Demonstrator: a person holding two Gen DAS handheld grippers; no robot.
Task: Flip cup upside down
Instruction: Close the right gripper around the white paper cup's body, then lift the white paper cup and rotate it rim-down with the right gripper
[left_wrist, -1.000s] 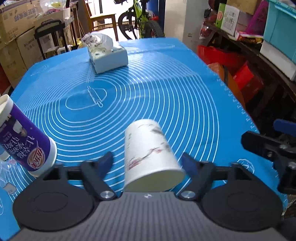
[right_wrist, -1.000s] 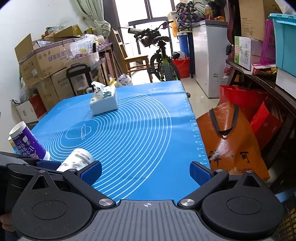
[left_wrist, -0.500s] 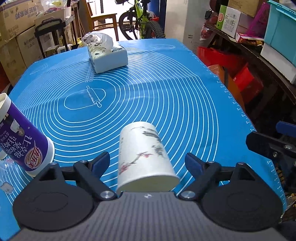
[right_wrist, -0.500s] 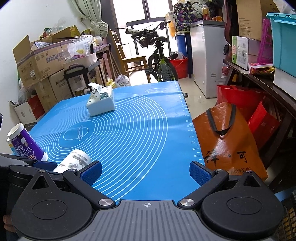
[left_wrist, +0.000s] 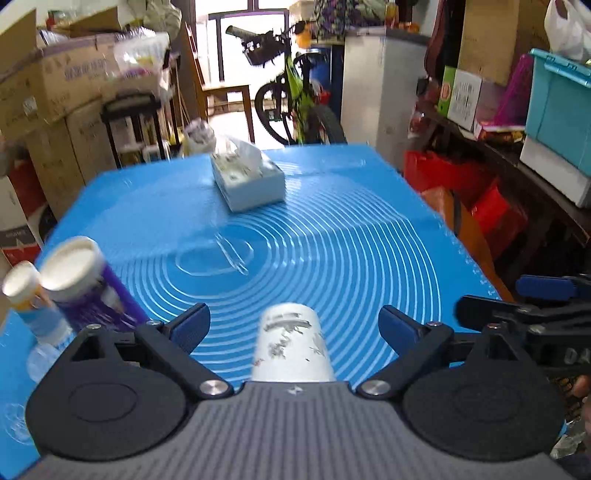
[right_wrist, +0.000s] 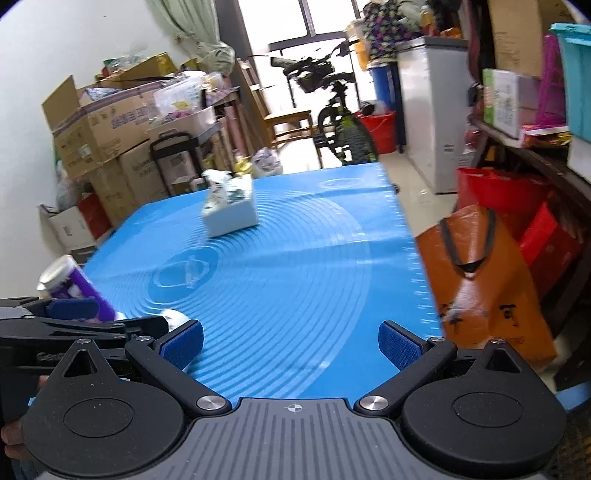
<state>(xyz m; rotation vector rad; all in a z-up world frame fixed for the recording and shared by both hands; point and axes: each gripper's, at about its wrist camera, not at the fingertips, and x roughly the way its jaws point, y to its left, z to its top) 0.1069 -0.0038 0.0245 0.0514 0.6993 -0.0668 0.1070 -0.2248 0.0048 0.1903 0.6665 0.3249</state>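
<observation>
A white paper cup with a grey print stands upside down on the blue mat, its base up. It sits between the spread fingers of my left gripper, which is open and not touching it. In the right wrist view only a sliver of the cup shows behind the left gripper's body. My right gripper is open and empty over the mat's near right part; it also shows at the right edge of the left wrist view.
A purple cup and a small bottle stand at the mat's left edge. A tissue box sits at the far middle. An orange bag, red bags and shelves lie right of the table; boxes and a bicycle behind.
The left gripper has pulled back and tilted up, so the cup sits lower and smaller between its fingers. The right gripper has also tilted up. Both views are motion-blurred.
</observation>
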